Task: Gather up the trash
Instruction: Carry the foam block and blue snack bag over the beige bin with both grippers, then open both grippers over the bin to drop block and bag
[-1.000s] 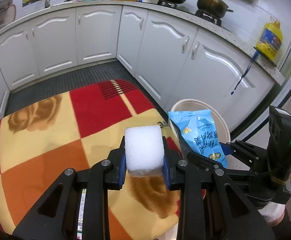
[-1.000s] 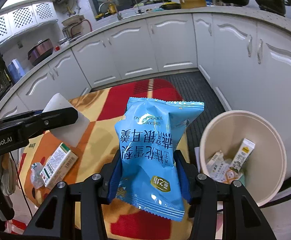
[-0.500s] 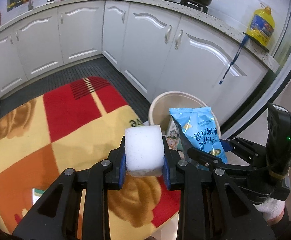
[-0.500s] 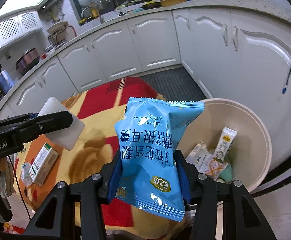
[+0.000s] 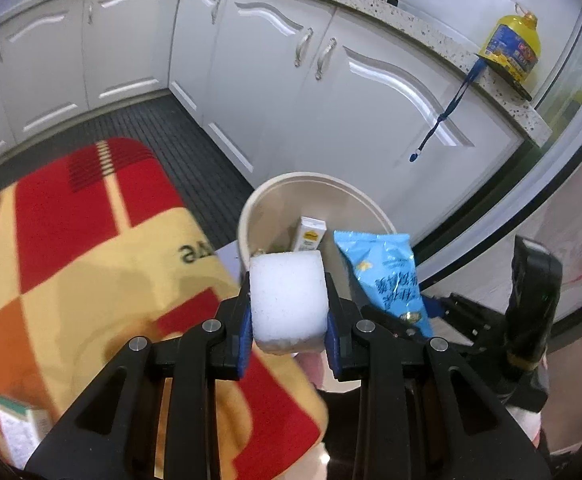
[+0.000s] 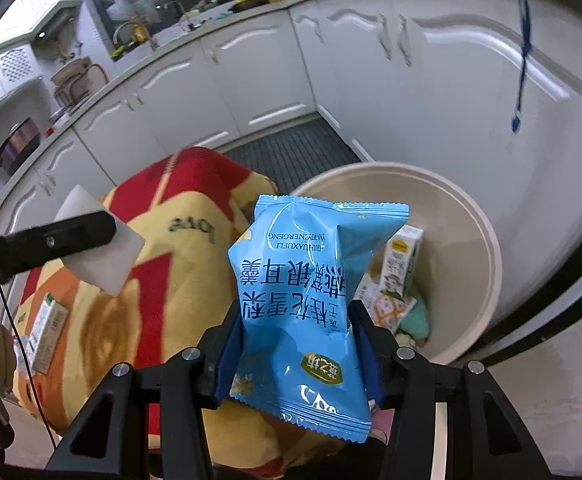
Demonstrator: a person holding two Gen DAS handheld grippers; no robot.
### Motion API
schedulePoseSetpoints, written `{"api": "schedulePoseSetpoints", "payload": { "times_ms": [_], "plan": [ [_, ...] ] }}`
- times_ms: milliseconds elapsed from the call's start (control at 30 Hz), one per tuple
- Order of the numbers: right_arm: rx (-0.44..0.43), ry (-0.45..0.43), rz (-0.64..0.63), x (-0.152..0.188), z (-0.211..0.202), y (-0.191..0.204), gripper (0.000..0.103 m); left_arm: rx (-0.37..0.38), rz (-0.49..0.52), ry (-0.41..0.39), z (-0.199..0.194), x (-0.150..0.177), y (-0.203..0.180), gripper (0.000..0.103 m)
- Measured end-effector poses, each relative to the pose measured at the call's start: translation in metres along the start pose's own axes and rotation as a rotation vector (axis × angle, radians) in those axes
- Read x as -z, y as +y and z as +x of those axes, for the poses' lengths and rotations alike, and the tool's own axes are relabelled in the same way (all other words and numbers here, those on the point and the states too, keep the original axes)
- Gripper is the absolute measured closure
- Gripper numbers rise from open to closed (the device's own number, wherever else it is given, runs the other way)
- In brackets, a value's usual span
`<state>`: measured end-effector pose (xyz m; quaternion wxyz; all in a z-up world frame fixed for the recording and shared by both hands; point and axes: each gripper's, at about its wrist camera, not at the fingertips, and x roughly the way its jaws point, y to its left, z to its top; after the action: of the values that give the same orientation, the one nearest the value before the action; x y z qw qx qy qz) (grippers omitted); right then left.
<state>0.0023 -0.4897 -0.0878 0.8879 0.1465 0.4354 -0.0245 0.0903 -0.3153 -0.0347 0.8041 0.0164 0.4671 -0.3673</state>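
— Where's the trash?
— Left hand-held gripper (image 5: 289,334) clamps a white foam block (image 5: 287,299) near the bin's rim (image 5: 311,178); right hand-held gripper (image 6: 297,350) grips a blue snack bag (image 6: 303,300) beside the open bin.

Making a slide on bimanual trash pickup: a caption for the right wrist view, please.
Right gripper holds a blue snack bag beside the beige bin; left gripper's white foam block alongside.
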Motion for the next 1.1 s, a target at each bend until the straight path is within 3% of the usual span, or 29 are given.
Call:
{"api": "schedulePoseSetpoints", "payload": {
  "times_ms": [633,700,833,900,1100],
  "plan": [
    [0.038,0.065,0.113,0.004,0.036,-0.053,0.051,0.017,-0.078,0.070,0.090,-0.020,-0.012,0.074],
    [0.038,0.071,0.120,0.003,0.041,-0.055,0.051,0.019,-0.088,0.071,0.095,-0.020,-0.011,0.071],
    [0.052,0.084,0.130,0.002,0.051,-0.058,0.048,0.028,-0.118,0.070,0.106,-0.019,-0.008,0.042],
    [0.064,0.087,0.141,0.002,0.055,-0.059,0.039,0.036,-0.123,0.076,0.108,-0.018,-0.008,0.040],
    [0.072,0.109,0.156,0.008,0.059,-0.062,0.038,0.023,-0.090,0.069,0.100,-0.016,-0.012,0.040]
  ]
}}
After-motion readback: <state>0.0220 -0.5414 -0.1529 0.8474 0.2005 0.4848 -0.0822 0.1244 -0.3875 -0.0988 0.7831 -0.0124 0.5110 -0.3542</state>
